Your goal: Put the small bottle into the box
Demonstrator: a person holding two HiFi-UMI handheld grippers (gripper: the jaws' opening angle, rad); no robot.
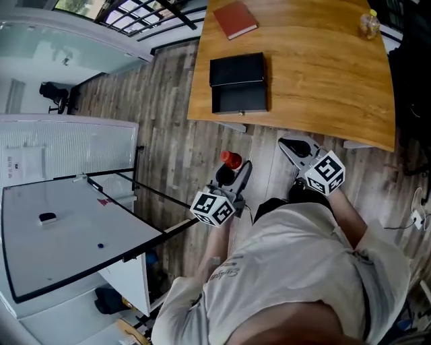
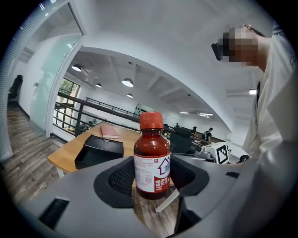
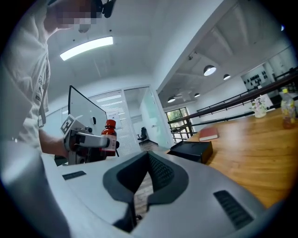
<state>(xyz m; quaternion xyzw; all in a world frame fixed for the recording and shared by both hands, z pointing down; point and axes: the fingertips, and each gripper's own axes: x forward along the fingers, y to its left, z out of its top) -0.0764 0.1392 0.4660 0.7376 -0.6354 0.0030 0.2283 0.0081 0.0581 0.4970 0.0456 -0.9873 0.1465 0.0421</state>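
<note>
Short of the wooden table (image 1: 316, 74), over the plank floor, I've got the small bottle (image 2: 152, 160) upright in the left gripper (image 1: 234, 174). Its 2 fingers are clamped on the lower body at label height, w/ the red cap standing clear above them. The right gripper (image 1: 291, 147) is beside it and a bit nearer the table, w/ fingers pressed together and nothing between them.

The black box (image 1: 238, 83) sits on the table near its front edge, well apart from the bottle. It reads as 2 dark rectangles touching, prob. tray plus lid. I can't tell from here which half is the open one. A red book (image 1: 234, 19) lies beyond it and a yellowish bottle (image 1: 368, 25) is at the far right corner, both out of the way.

So the carry is on and placing is not yet done. Risks as I judge them:
- The bottle looks smooth and glossy, so a quick swing fwd could let it twist or slip in the pads.
- Coming in low could knock the bottle base or the fingers on the table edge or the box wall.
- The box looks shallow. If I let go w/ the bottle tilted it may tip over, or land on the lid half instead.
</note>
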